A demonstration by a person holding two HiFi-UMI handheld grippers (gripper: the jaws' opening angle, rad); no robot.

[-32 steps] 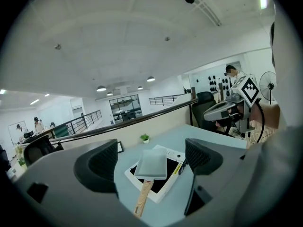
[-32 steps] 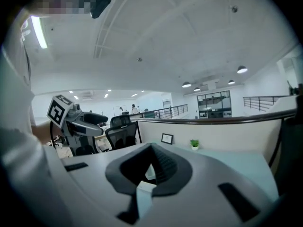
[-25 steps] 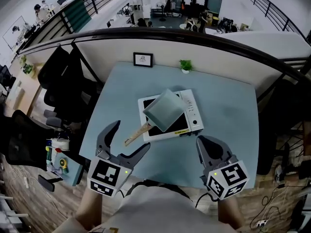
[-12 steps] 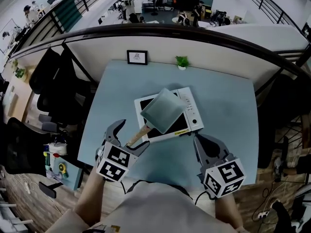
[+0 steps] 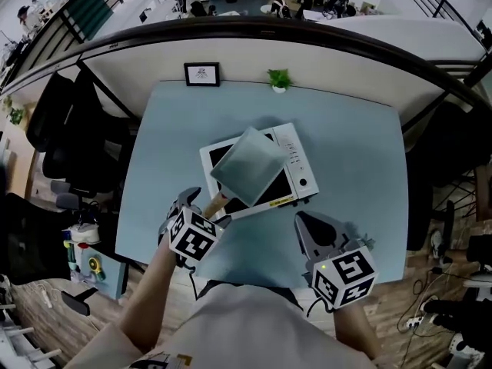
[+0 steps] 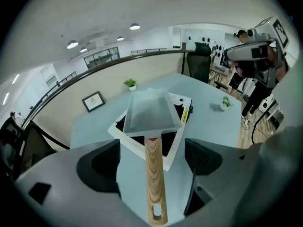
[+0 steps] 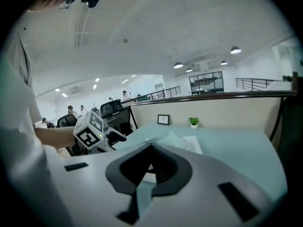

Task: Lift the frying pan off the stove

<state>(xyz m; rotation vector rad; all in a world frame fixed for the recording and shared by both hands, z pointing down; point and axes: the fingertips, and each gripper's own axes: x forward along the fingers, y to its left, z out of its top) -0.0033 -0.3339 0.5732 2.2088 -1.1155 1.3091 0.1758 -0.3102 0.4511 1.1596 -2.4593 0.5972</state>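
Note:
A square grey frying pan [image 5: 247, 166] sits on the white stove [image 5: 296, 164] in the middle of the pale blue table [image 5: 346, 137]. Its wooden handle [image 5: 216, 202] points toward me. My left gripper [image 5: 207, 206] is open, its jaws on either side of the handle. In the left gripper view the handle [image 6: 154, 174] runs down the gap between the dark pads [image 6: 201, 157] with space on both sides, and the pan [image 6: 150, 110] lies ahead. My right gripper [image 5: 301, 223] hovers shut near the table's front edge, right of the stove, holding nothing.
A framed picture [image 5: 201, 74] and a small potted plant [image 5: 279, 78] stand at the table's far edge against the partition. Black office chairs [image 5: 69, 129] crowd the left side. A small cart [image 5: 84, 256] stands at the lower left.
My left gripper has moved forward and right to the pan's handle, and its jaws have narrowed round it. The right gripper has shifted slightly left. The pan has not moved.

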